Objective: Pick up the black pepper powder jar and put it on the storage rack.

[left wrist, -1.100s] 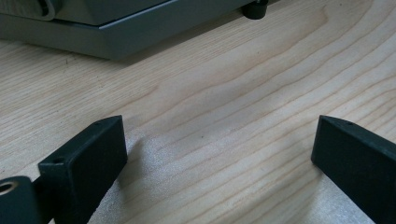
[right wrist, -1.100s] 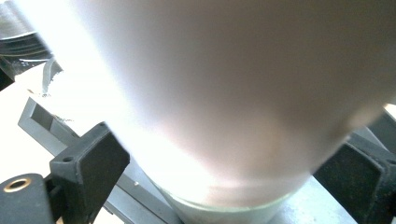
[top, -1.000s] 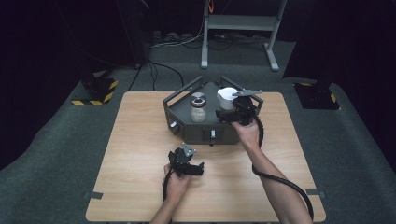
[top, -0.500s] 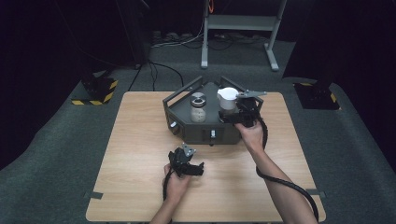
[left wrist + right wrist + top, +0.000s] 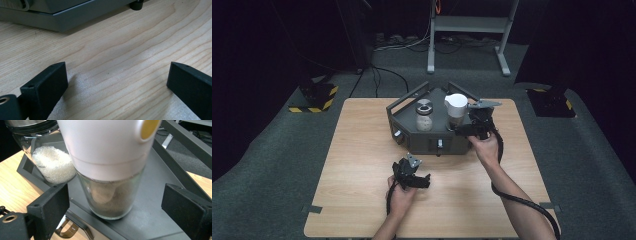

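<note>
A dark grey tray (image 5: 412,142) stands at the table's far middle with two jars in it. The glass jar (image 5: 456,111) with a white cap holds brownish powder and a scoop-like piece (image 5: 112,195). Beside it is a metal-lidded jar of white granules (image 5: 424,116) (image 5: 50,162). My right gripper (image 5: 463,126) (image 5: 115,205) is open, one jaw on either side of the white-capped jar's lower glass, with a gap on both sides. My left gripper (image 5: 423,179) (image 5: 117,82) is open low over the bare wood in front of the tray, holding nothing.
The wooden table (image 5: 362,150) has free room left, right and in front of the tray. The tray's raised side rails (image 5: 185,142) flank the jars. Its base edge (image 5: 62,17) lies just ahead of my left gripper. Dark floor, cables and a metal stand (image 5: 467,30) are beyond.
The right gripper has shifted only slightly beside the white-capped jar. The left gripper and both jars have stayed where they were.
</note>
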Demonstrator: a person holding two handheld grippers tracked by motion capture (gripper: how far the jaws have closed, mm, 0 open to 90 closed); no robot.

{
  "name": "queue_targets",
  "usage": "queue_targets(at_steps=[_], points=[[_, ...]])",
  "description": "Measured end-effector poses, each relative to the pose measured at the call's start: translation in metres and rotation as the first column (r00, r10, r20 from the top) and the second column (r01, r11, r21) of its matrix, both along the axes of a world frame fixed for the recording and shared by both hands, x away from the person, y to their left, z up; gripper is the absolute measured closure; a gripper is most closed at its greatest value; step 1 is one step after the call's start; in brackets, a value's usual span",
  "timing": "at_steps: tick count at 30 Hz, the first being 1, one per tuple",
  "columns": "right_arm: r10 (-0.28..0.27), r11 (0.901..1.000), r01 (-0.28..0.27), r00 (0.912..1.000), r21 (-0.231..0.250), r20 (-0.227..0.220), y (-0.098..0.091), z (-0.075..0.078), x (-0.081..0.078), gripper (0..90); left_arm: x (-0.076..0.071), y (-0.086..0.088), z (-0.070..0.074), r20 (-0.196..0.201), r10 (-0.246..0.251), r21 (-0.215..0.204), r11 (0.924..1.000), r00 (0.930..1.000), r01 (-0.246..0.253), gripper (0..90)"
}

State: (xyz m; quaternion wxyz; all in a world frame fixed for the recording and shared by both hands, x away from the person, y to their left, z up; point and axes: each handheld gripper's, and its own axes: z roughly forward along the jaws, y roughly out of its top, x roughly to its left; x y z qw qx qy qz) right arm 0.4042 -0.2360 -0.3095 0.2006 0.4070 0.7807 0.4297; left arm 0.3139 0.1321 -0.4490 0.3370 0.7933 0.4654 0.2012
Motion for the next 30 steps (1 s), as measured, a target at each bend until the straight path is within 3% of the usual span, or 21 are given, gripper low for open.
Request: queue_targets(at_steps=[30], points=[[-0.051,0.9985,0.052,0.9986,0.02,-0.008,-0.053,-0.024,-0.039,8.7,0.0,0.0,0.0,0.0,0.001,-0.002,1.0,1.0,-0.001,3.3]])
